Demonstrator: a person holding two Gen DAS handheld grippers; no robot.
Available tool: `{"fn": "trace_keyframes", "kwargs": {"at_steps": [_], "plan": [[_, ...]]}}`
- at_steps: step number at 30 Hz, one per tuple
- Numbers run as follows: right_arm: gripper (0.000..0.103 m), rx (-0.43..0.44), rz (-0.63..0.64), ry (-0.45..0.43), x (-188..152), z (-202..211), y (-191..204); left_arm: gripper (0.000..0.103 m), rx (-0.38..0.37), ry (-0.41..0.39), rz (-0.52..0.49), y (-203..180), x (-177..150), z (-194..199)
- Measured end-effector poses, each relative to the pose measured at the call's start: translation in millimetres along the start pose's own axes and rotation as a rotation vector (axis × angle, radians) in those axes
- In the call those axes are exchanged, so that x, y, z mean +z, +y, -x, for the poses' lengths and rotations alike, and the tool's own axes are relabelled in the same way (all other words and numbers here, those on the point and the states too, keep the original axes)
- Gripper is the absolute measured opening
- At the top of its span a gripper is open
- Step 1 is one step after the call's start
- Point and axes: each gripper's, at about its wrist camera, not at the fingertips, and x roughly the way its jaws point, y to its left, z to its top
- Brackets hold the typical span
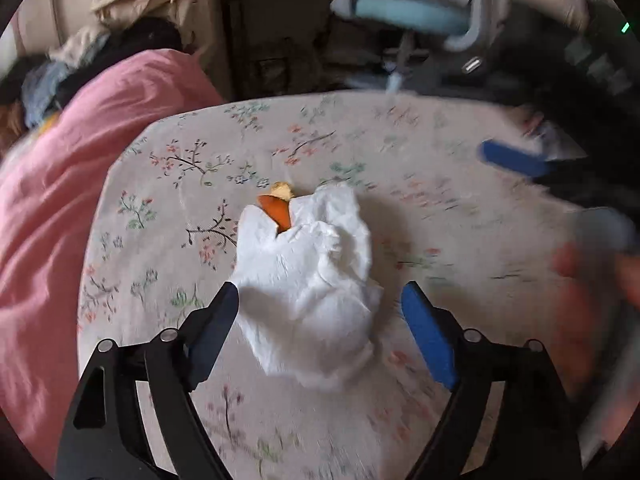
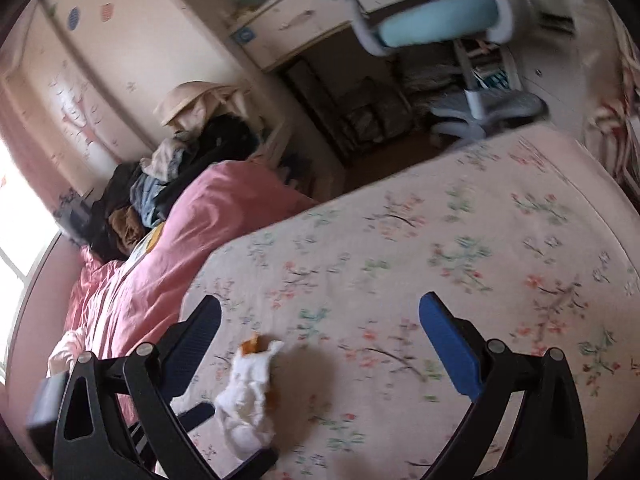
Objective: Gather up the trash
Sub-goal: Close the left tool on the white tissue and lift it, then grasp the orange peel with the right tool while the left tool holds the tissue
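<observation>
- Black two-finger left gripper (image 1: 320, 312) with blue pads sits lowest in the left wrist view, fingers spread wide; a crumpled white paper tissue (image 1: 308, 276) lies between them, neither pad pressing on it, so nothing is grasped.
- Tissue rests on the pale floral-print bedsheet (image 1: 420, 208), roughly mid-sheet. An orange peel scrap (image 1: 276, 210) pokes out at the tissue's far edge, with a small yellowish crumb (image 1: 282, 190) just beyond it.
- Right gripper (image 2: 320, 320) hangs over bare sheet, fingers released and empty; in its view the tissue lies low and left, near its left finger.
- Crumpled pink duvet (image 1: 60, 220) lies along the sheet's left side; light-blue desk chair (image 2: 436, 24) stands beyond the bed.
- Step in hand, as I judge it: lining up the left gripper for a pick of the tissue wad.
- Next move calls for lowering a little, then closing on the thick middle of the wad so the peel comes up with it; soft paper may tear or shed the peel. Crumb likely needs a separate pick.
</observation>
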Motion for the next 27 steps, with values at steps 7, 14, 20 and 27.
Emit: {"fn": "trace_keyframes", "kwargs": {"at_steps": [7, 14, 20, 27], "plan": [[0.095, -0.001, 0.111, 0.105, -8.8, -26.0, 19.1, 0.007, -0.078, 0.055, 0.152, 47.7, -4.2, 18.3], [0.095, -0.003, 0.307, 0.175, -33.7, -49.2, 57.2, 0.007, -0.130, 0.035, 0.225, 81.9, -38.6, 94.5], [0.086, -0.033, 0.362, 0.180, -37.5, -70.0, 74.5, 0.007, -0.181, 0.034, 0.292, 90.5, -52.3, 100.2], [0.021, -0.055, 0.499, 0.233, -43.7, -79.8, 96.3, 0.007, -0.145, -0.002, 0.278, 89.2, -43.8, 104.9]]}}
